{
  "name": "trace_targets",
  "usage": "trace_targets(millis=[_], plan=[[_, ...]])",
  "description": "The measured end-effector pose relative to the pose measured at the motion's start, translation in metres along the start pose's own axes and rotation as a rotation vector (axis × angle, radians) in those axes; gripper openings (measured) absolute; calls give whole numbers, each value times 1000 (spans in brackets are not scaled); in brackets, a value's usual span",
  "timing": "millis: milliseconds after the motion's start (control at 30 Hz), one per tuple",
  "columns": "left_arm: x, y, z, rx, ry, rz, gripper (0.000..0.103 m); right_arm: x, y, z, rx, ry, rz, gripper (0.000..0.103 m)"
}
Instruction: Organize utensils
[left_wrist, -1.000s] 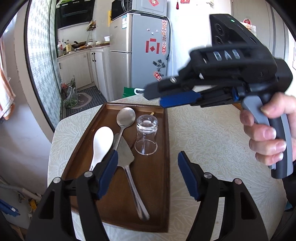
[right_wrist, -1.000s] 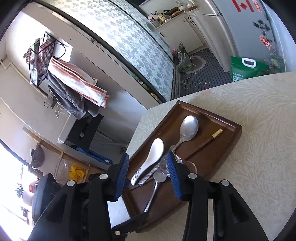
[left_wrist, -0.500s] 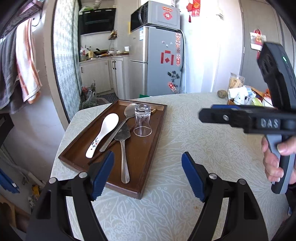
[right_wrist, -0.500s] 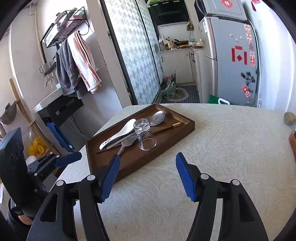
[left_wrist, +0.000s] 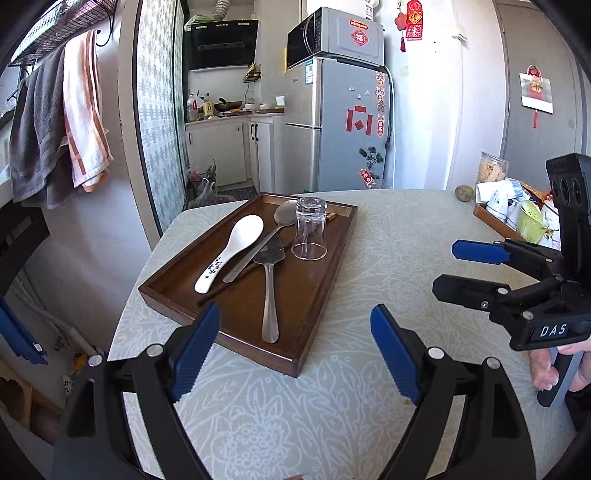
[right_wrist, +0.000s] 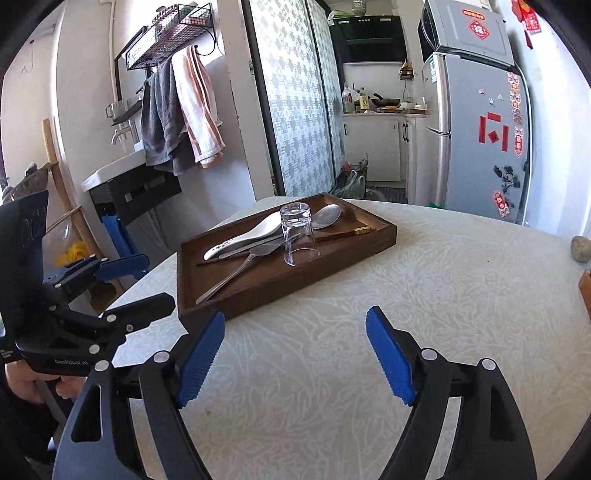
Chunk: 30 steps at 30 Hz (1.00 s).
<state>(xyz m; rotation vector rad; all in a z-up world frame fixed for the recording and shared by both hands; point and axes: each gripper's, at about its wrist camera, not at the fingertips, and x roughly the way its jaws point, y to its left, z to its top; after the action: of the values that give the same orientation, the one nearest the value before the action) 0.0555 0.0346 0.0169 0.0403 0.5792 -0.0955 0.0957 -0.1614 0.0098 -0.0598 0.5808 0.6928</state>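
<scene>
A brown wooden tray (left_wrist: 310, 299) (right_wrist: 280, 291) lies on the round, pale-patterned table. In it are a white ceramic spoon (left_wrist: 236, 247) (right_wrist: 255, 232), a metal spoon (left_wrist: 284, 216) (right_wrist: 327, 214), a flat metal server (left_wrist: 270, 288) (right_wrist: 236, 267), dark chopsticks with a gold tip (left_wrist: 331, 218) (right_wrist: 354, 232) and an upturned clear glass (left_wrist: 309, 229) (right_wrist: 299, 236). My left gripper (left_wrist: 294, 314) (right_wrist: 157, 280) hovers before the tray's near corner, its jaws opening with nothing between them. My right gripper (right_wrist: 295, 317) (left_wrist: 448, 269) hangs over bare tablecloth right of the tray, jaws also opening and empty.
A second tray of cups (left_wrist: 509, 214), a jar (left_wrist: 491, 170) and a small brown lump (left_wrist: 464, 192) (right_wrist: 580, 249) sit at the table's far right. The table's left edge (left_wrist: 147, 266) runs close to the tray. A fridge (left_wrist: 340, 125) and hanging towels (left_wrist: 74, 122) stand beyond.
Both grippers have drawn back from the tray, which now looks farther off. The right one rolled level, left its place above the tray, and its jaws widened a lot; the left jaws widened slightly.
</scene>
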Motion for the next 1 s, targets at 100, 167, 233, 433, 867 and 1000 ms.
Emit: trace_targets(millis=[100, 167, 233, 433, 867, 1000], plan=[[2, 3, -2, -18, 4, -22, 87, 1, 2, -2, -6, -3, -2, 82], [4, 1, -5, -16, 11, -23, 89, 3, 1, -3, -5, 1, -2, 82], [7, -1, -7, -5, 26, -8, 91, 3, -1, -2, 8, -6, 2, 83], [10, 1, -11, -23, 22, -2, 95, 2, -7, -1, 34, -9, 0, 87], [8, 4, -10, -32, 24, 3, 96, -1, 7, -4, -28, -27, -42, 89], [8, 6, -10, -36, 23, 1, 96, -4, 12, -4, -51, -42, -59, 92]])
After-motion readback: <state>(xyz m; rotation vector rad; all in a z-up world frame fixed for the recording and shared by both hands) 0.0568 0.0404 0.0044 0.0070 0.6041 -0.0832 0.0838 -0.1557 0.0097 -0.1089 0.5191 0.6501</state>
